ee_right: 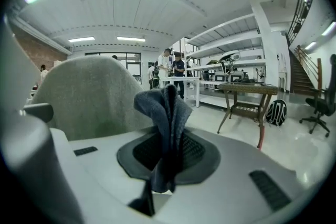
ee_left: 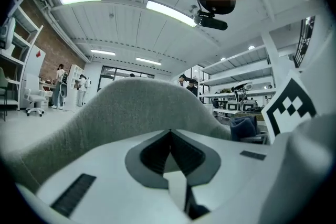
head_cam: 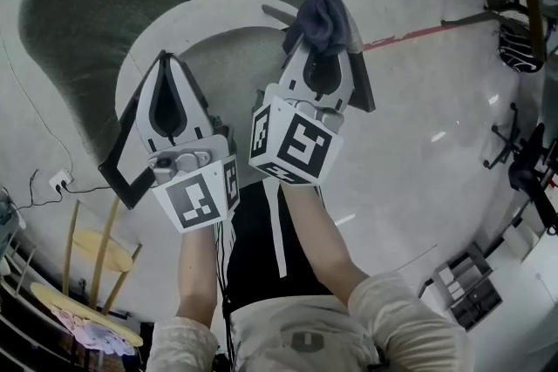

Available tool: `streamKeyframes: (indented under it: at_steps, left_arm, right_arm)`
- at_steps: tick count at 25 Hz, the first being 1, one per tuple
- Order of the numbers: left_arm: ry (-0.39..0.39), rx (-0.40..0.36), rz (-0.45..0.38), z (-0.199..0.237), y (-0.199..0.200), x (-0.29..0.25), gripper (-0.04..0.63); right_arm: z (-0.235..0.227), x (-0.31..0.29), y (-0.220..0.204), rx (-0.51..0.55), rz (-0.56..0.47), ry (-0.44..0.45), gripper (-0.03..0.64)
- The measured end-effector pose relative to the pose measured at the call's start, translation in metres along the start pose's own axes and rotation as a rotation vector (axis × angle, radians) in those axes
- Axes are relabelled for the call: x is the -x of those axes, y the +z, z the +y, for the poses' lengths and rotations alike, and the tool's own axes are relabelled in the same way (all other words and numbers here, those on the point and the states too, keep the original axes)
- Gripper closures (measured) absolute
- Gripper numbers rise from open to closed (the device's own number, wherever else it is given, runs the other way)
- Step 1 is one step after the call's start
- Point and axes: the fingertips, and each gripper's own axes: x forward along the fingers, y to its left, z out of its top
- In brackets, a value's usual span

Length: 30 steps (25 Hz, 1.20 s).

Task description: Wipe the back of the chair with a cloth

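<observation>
In the head view, the chair [head_cam: 96, 4] stands ahead of the person, its grey-green fabric back framed by a white curved rim. The left gripper [head_cam: 164, 64] points at that rim with its jaws pressed together and nothing between them. The right gripper [head_cam: 316, 48] reaches a little farther forward, its jaws clamped on a dark blue cloth [head_cam: 322, 16] that bunches up above the tips. The cloth sits just at the right end of the white rim; I cannot tell whether it touches. A red line [head_cam: 410, 34] runs across the glossy floor beyond it, and yellow stools [head_cam: 91, 250] stand at the lower left. In the left gripper view, the left gripper [ee_left: 169, 134] shows its jaws meeting at a point, empty, with the chair [ee_left: 131, 105] filling the space straight ahead. The cloth [ee_left: 242, 127] shows at the right, next to the right gripper's marker cube [ee_left: 291, 107]. In the right gripper view, the right gripper [ee_right: 167, 139] holds the cloth [ee_right: 165, 110] pinched upright between its jaws, the folds flaring out above. The chair [ee_right: 84, 92] rises behind and to the left. A wooden table [ee_right: 252, 89] with a backpack [ee_right: 275, 112] beside it stands to the right.
</observation>
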Motion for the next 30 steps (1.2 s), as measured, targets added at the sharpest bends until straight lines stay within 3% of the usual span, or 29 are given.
streamKeyframes:
  at_steps: [3, 6, 10, 15, 18, 22, 30]
  left_arm:
    - [0.041, 0.004, -0.025, 0.009, 0.045, -0.001, 0.580]
    - [0.081, 0.006, -0.068, 0.017, 0.113, -0.006, 0.580]
    - [0.121, 0.044, -0.062, 0.025, 0.204, 0.016, 0.580]
    - [0.091, 0.053, -0.059, 0.013, 0.291, 0.034, 0.580]
    - [0.082, 0.018, -0.091, 0.010, 0.325, 0.052, 0.580]
    - [0.083, 0.031, -0.095, 0.011, 0.334, 0.078, 0.580]
    - [0.084, -0.009, -0.116, 0.008, 0.337, 0.084, 0.580]
  right_arm:
    - [0.027, 0.009, 0.054, 0.000, -0.046, 0.081, 0.558]
    - [0.060, 0.022, 0.133, -0.008, -0.128, 0.185, 0.558]
    - [0.089, 0.071, 0.220, -0.016, -0.156, 0.300, 0.558]
    - [0.115, 0.119, 0.299, -0.019, -0.143, 0.496, 0.558]
    - [0.128, 0.144, 0.318, 0.010, -0.112, 0.597, 0.558]
    - [0.135, 0.168, 0.317, 0.075, -0.088, 0.675, 0.558]
    - [0.140, 0.179, 0.317, 0.132, -0.106, 0.730, 0.558]
